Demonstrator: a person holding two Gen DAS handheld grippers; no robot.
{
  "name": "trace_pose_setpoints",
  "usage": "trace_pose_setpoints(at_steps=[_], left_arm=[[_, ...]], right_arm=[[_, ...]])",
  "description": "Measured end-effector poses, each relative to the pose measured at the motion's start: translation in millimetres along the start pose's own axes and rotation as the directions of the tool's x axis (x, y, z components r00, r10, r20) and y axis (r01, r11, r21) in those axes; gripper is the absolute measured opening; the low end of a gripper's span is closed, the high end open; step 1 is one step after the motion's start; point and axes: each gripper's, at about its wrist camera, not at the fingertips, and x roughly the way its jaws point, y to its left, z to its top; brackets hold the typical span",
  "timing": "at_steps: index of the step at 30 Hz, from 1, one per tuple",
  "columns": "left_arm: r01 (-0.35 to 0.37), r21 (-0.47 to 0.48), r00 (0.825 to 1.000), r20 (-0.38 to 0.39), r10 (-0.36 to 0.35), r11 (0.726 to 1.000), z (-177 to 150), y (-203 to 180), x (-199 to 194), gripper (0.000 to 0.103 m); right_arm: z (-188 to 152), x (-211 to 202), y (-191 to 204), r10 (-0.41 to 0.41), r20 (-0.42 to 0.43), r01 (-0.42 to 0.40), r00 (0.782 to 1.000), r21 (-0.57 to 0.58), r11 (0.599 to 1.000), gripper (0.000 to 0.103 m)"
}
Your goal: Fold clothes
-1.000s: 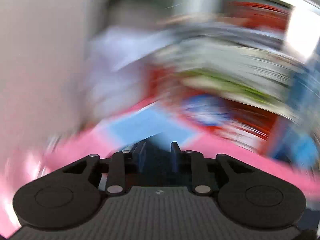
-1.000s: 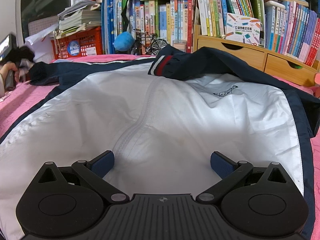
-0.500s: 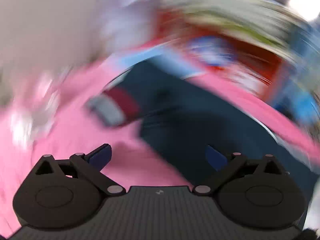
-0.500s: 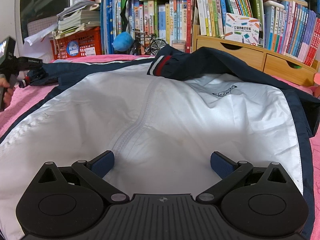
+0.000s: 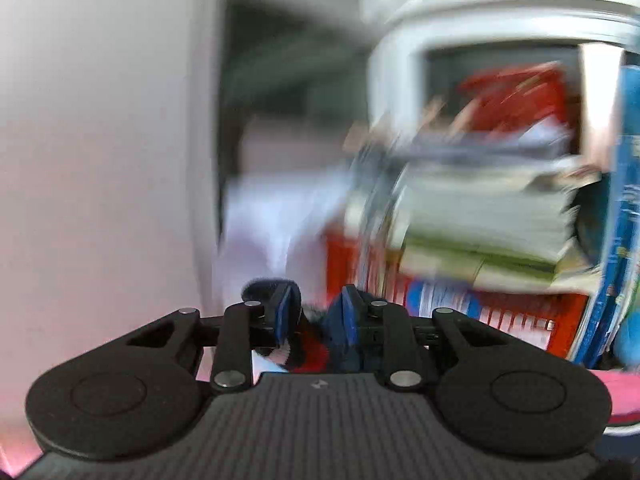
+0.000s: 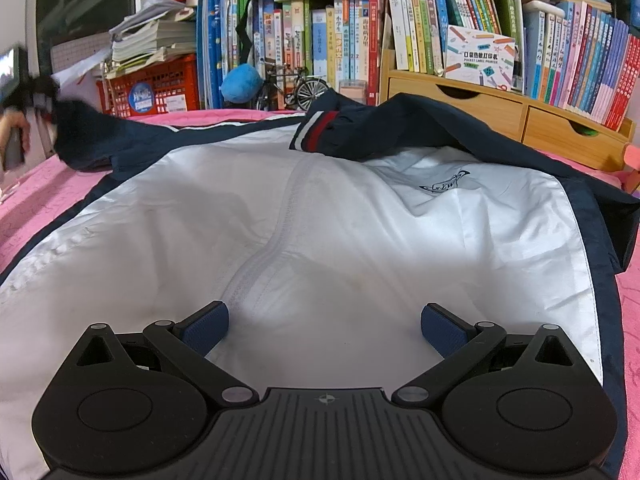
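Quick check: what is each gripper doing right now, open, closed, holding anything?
Left gripper: jaws have just been closing, now shut on the jacket's striped sleeve cuff.
Right gripper: open, holding nothing, above the white jacket front.

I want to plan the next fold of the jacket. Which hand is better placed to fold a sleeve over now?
Left. The left gripper has just closed on the sleeve cuff. The right gripper hangs open over the jacket, gripping nothing.

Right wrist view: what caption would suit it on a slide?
Open right tongs hover over a white-and-navy zip jacket spread on a pink bedcover, bookshelves behind.
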Motion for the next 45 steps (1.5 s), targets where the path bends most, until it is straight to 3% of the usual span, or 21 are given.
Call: trace_pose_setpoints(at_steps=[2, 5, 9, 10, 13, 15, 18, 21, 23, 24, 25, 27, 28, 30, 32, 34, 35, 37, 38, 42, 45], left_arm=[[-0.033, 0.101, 0.998, 0.059, 0.027, 0.994, 16.7, -4.5, -0.2, 0.033], [-0.1, 0.224, 0.985, -0.116, 0.128, 0.969, 22.4, 0.0, 39.3, 0.038], [-0.107, 0.335, 0.889, -0.388, 0.241, 0.936, -16.9, 9.6, 79.7, 0.083], [-0.101, 0.354, 0.859, -0.441, 0.261, 0.93, -28.2, 12.2, 87.1, 0.084], [-0.056, 0.26, 0.821, -0.538, 0.193, 0.964, -50.2, 23.1, 87.4, 0.092], [-0.045, 0.212, 0.829, -0.538, 0.155, 0.976, -52.5, 21.7, 79.7, 0.103], [-0.004, 0.141, 0.84, -0.537, 0.08, 0.99, -46.8, 13.7, 70.4, 0.103], [0.044, 0.006, 0.823, -0.566, -0.033, 0.999, -42.4, 8.9, 78.6, 0.102], [0.05, -0.035, 0.837, -0.543, -0.061, 0.998, -42.9, 1.8, 80.2, 0.089], [0.053, -0.055, 0.844, -0.531, -0.074, 0.997, -43.2, -1.9, 81.0, 0.076], [0.065, -0.05, 0.847, -0.526, -0.082, 0.997, -43.2, -6.9, 80.8, 0.053], [0.093, -0.057, 0.846, -0.522, -0.109, 0.994, -43.5, -14.0, 82.2, 0.03], [0.11, -0.065, 0.844, -0.521, -0.128, 0.992, -44.0, -16.4, 83.4, 0.03], [0.155, 0.086, 0.885, -0.455, -0.099, 0.984, -46.1, -33.7, 67.2, 0.03], [0.185, 0.235, 0.919, -0.385, -0.083, 0.954, -48.2, -50.7, 51.0, 0.036], [0.216, 0.241, 0.908, -0.406, -0.104, 0.946, -51.8, -54.6, 37.6, 0.044], [0.24, 0.189, 0.894, -0.425, -0.141, 0.952, -51.9, -50.4, 31.3, 0.047], [0.232, 0.078, 0.877, -0.448, -0.173, 0.97, -53.3, -38.6, 18.9, 0.086], [0.191, 0.048, 0.884, -0.443, -0.15, 0.98, -54.8, -33.3, 12.9, 0.092], [0.032, -0.106, 0.894, -0.441, -0.076, 0.994, -60.7, -8.8, 4.6, 0.096], [-0.025, -0.256, 0.871, -0.48, -0.105, 0.966, -63.3, 8.9, 28.0, 0.097]], right_arm=[[0.0, 0.2, 0.0, 0.0, 0.0, 0.0, 1.0, 0.0, 1.0, 0.103], [-0.2, 0.3, -0.1, 0.0, 0.0, 0.0, 1.0, 0.0, 1.0, 0.103], [-0.3, 0.6, 0.1, 0.0, 0.001, 0.0, 1.0, 0.001, 1.0, 0.103], [-0.4, 0.6, 0.1, 0.0, 0.001, 0.0, 1.0, 0.001, 1.0, 0.103], [-0.3, 0.7, 0.4, 0.0, 0.001, 0.0, 1.0, 0.001, 1.0, 0.103], [-0.3, 0.8, 0.4, 0.0, 0.001, 0.0, 1.0, 0.001, 1.0, 0.103], [-0.5, 0.6, 0.1, 0.0, 0.001, 0.0, 1.0, 0.001, 1.0, 0.103], [-0.5, 0.6, 0.2, 0.0, 0.001, 0.0, 1.0, 0.001, 1.0, 0.103], [-0.5, 0.6, 0.2, 0.0, 0.001, 0.0, 1.0, 0.001, 1.0, 0.103], [-0.5, 0.5, 0.2, 0.0, 0.001, 0.0, 1.0, 0.001, 1.0, 0.103], [-0.4, 0.6, 0.2, 0.0, 0.001, 0.0, 1.0, 0.001, 1.0, 0.103], [-0.4, 0.5, 0.3, 0.0, 0.001, 0.0, 1.0, 0.001, 1.0, 0.103], [-0.4, 0.5, 0.3, 0.0, 0.001, 0.0, 1.0, 0.001, 1.0, 0.103], [-0.3, 0.4, 0.3, 0.0, 0.0, 0.0, 1.0, 0.001, 1.0, 0.103], [-0.3, 0.4, 0.2, 0.0, 0.0, 0.0, 1.0, 0.001, 1.0, 0.103], [-0.2, 0.3, 0.1, 0.0, 0.0, 0.0, 1.0, 0.002, 1.0, 0.103], [-0.1, 0.3, 0.1, 0.0, 0.0, 0.0, 1.0, 0.001, 1.0, 0.103], [0.1, 0.2, -0.2, 0.0, 0.0, 0.0, 1.0, 0.001, 1.0, 0.103], [0.1, 0.1, -0.2, 0.0, 0.0, 0.0, 1.0, 0.001, 1.0, 0.103], [0.1, 0.1, -0.2, 0.0, 0.0, 0.0, 1.0, 0.001, 1.0, 0.103], [0.1, 0.2, -0.2, 0.0, 0.001, 0.0, 1.0, 0.001, 1.0, 0.103]])
